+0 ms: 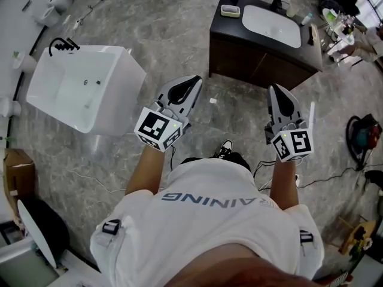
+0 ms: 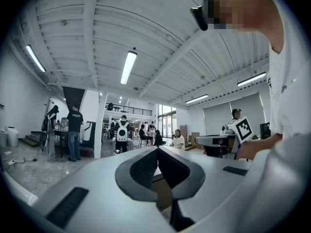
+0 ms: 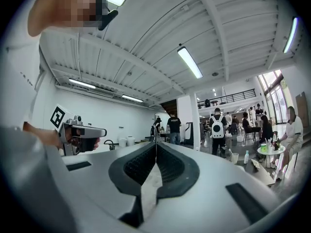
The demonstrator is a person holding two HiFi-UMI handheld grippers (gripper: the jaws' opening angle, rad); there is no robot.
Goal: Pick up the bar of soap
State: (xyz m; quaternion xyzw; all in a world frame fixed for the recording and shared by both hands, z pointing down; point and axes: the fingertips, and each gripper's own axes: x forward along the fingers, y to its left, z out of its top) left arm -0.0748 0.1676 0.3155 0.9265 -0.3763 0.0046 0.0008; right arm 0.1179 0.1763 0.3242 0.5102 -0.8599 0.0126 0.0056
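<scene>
Closest to us is one white shirt (image 1: 209,220), with two bare forearms reaching forward from it. Each hand carries one claw, so we count two, and each has one black-and-white marker cube (image 1: 158,128) at its rear.

The left claw (image 1: 196,81) points up and to the right. In the left gripper view its two jaws are pressed together at the tips, with nothing pinched between them. The right claw (image 1: 274,88) points almost straight ahead. The right gripper view shows its two jaws also closed tip to tip and empty. Both claws hang in the air above the grey marbled floor (image 1: 179,34), touching nothing.

The bar of soap (image 1: 230,9) appears to lie in one small dish (image 1: 230,15) on the far left part of one dark table (image 1: 227,31), well ahead of both claws. It sits just beside the one white oval sink (image 1: 269,23) set into that table.

To the left stands one white bathtub (image 1: 84,88) with one black faucet (image 1: 63,43) at its far corner. One shoe (image 1: 224,149) shows between the claws, below them. One cardboard box (image 1: 15,166) sits at the left edge.

In both gripper views several people stand or sit far off in the hall, too small for us to count surely.
</scene>
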